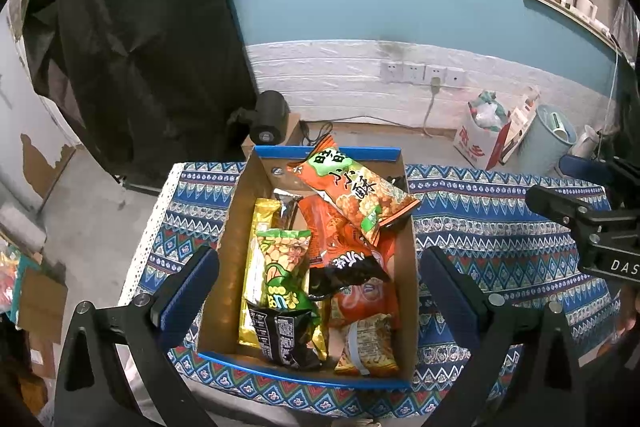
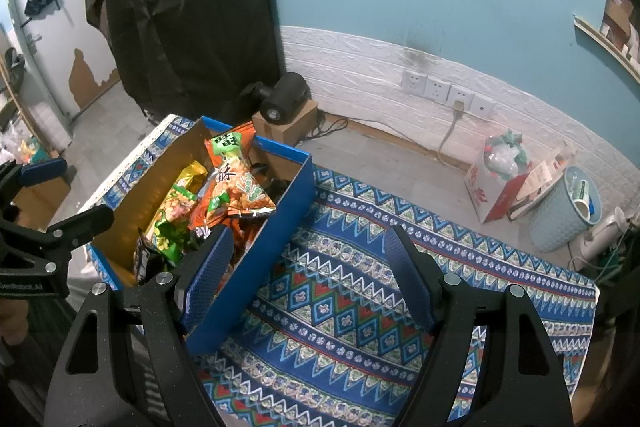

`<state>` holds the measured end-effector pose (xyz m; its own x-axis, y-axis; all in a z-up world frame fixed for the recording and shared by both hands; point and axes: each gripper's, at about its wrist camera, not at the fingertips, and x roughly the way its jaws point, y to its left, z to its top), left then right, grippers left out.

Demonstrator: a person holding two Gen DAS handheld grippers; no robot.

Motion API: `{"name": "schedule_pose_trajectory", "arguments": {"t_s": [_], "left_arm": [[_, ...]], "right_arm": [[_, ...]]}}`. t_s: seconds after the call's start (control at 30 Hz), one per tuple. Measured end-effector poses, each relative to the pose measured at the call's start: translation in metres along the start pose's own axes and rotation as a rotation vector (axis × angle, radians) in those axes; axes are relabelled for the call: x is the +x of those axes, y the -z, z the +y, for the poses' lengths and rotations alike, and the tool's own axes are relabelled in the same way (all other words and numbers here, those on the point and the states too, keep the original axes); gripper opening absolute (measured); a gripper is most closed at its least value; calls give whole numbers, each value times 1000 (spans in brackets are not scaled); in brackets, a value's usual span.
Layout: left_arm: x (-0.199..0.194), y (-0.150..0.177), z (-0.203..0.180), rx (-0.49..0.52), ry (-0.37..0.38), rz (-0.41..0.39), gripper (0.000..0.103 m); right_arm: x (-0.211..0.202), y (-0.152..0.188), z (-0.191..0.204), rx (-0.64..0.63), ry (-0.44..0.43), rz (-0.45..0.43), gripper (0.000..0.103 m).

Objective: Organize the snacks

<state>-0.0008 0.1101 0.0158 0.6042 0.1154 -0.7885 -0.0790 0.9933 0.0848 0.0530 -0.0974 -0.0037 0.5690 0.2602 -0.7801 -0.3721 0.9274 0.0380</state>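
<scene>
A blue-edged cardboard box (image 1: pixel 234 227) stands on the patterned tablecloth (image 1: pixel 500 227) and holds several snack bags. An orange-and-green bag (image 1: pixel 356 193) lies on top at the far end, resting on the right rim. A green peanut bag (image 1: pixel 286 267), a gold bar (image 1: pixel 256 267) and a black packet (image 1: pixel 284 339) lie below. My left gripper (image 1: pixel 318 277) is open and empty above the box's near half. My right gripper (image 2: pixel 308 265) is open and empty over the cloth, right of the box (image 2: pixel 256 263); its left finger (image 2: pixel 208 275) overlaps the box wall.
A black cylindrical device (image 1: pixel 270 121) sits on a small carton behind the table. A bag of rubbish (image 2: pixel 500 179) and a pale blue bin (image 2: pixel 568 211) stand on the floor at the right. A black cloth (image 1: pixel 152 39) hangs at the left.
</scene>
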Motion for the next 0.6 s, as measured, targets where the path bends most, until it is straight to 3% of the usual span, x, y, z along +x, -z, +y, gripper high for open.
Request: {"name": "schedule_pose_trajectory", "arguments": {"t_s": [0.6], "left_arm": [[-2, 0, -3, 14, -2, -7, 102]], "right_arm": [[0, 0, 0, 0, 0, 1, 77]]}}
